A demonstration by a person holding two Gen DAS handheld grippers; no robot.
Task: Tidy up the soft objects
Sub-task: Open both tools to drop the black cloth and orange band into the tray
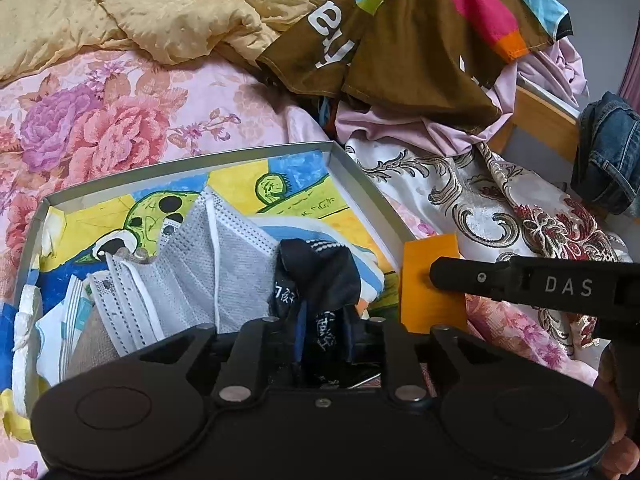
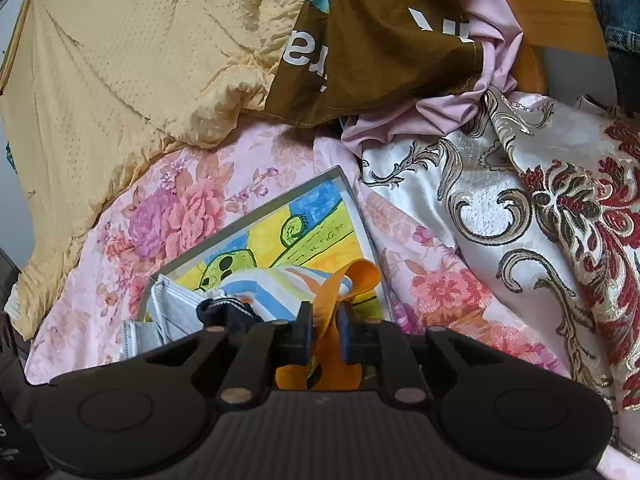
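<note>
A shallow grey box (image 1: 360, 176) with a cartoon-painted floor lies on the bed; it also shows in the right wrist view (image 2: 352, 196). Grey face masks (image 1: 192, 276) and a striped cloth (image 2: 264, 292) lie in it. My left gripper (image 1: 320, 344) is shut on a dark navy sock (image 1: 316, 276) with white print, held over the box. My right gripper (image 2: 323, 332) is shut on an orange ribbon-like strip (image 2: 352, 284) at the box's near right corner. The right gripper's finger and the orange piece (image 1: 432, 280) show in the left wrist view.
A floral pink sheet (image 1: 120, 120) covers the bed. A yellow quilt (image 1: 160, 4) lies at the back. A brown colourful shirt (image 1: 400, 52), lilac cloth (image 1: 400, 128) and brocade fabric (image 1: 500, 208) pile up right. Jeans (image 1: 608, 156) hang on a wooden bed rail (image 1: 540, 116).
</note>
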